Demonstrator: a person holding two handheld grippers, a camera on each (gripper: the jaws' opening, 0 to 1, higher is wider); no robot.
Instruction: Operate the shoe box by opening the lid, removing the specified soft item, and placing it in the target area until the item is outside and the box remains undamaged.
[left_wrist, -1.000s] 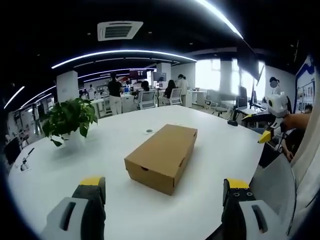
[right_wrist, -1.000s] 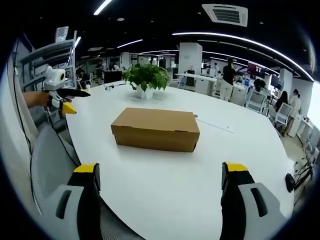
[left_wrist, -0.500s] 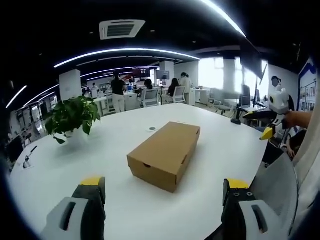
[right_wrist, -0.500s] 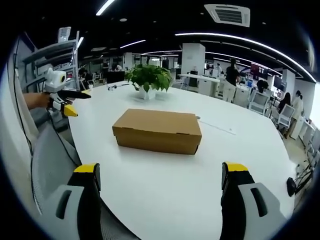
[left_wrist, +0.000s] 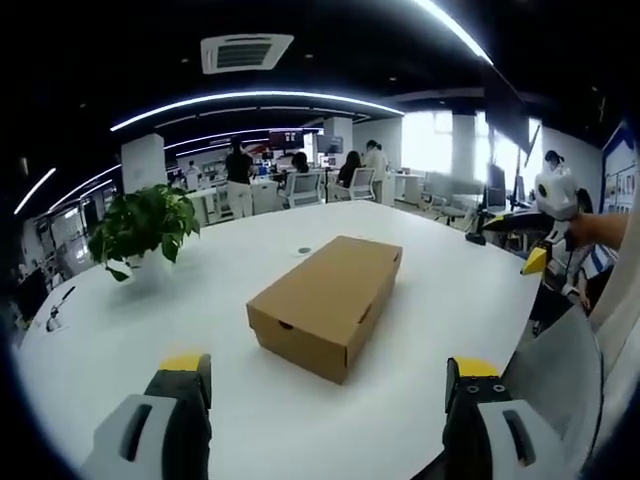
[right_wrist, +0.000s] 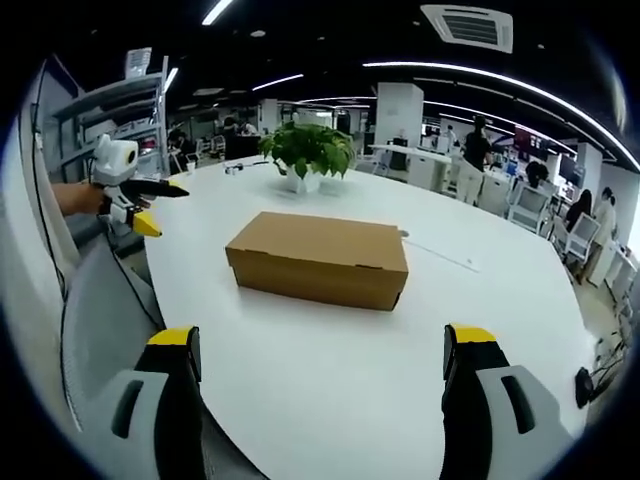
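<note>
A brown cardboard shoe box (left_wrist: 327, 302) lies shut on the white table (left_wrist: 150, 330), its lid down. The box (right_wrist: 318, 258) sits in the middle of the right gripper view too. My left gripper (left_wrist: 327, 390) is open, jaws wide apart, hovering near the table's edge short of the box. My right gripper (right_wrist: 322, 368) is also open with nothing between its jaws, some way from the box's long side. The right gripper (left_wrist: 545, 228) appears at the right of the left gripper view, the left gripper (right_wrist: 125, 190) at the left of the right gripper view.
A potted green plant (left_wrist: 140, 228) stands on the table beyond the box, also the plant (right_wrist: 308, 152) in the right gripper view. A grey chair back (right_wrist: 100, 330) is by the table edge. People and desks stand in the office behind.
Both cameras have shifted slightly, so the box looks a little nearer. The box lid stays shut and both grippers stay open.
</note>
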